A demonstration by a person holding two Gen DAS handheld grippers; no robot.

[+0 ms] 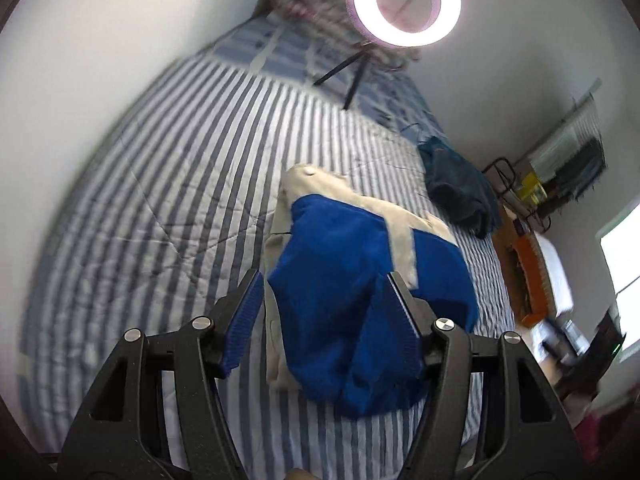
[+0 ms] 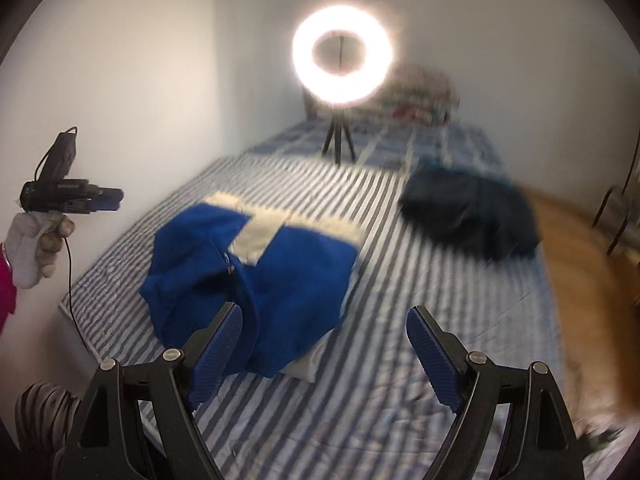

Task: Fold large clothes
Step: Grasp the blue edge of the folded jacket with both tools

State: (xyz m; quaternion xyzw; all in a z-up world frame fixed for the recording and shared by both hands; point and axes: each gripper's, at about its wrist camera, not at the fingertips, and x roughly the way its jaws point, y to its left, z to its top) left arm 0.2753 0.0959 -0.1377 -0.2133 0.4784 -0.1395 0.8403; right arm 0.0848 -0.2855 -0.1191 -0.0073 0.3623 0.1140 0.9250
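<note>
Lying bunched on the striped bed cover (image 2: 400,360), the blue and cream garment (image 2: 256,280) is just ahead of both tools. The left gripper (image 1: 324,316) hangs above it with jaws wide apart and nothing between them, probably to choose an edge. The right gripper (image 2: 324,352) is also spread and empty, with the cloth ahead and to its left. A dark garment (image 2: 468,220) waits further ahead to its right, and a ring light (image 2: 342,64) stands beyond.

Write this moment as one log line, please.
left gripper: open, above blue and beige garment | right gripper: open, empty | garment: bunched on striped bed | dark garment: apart
</note>
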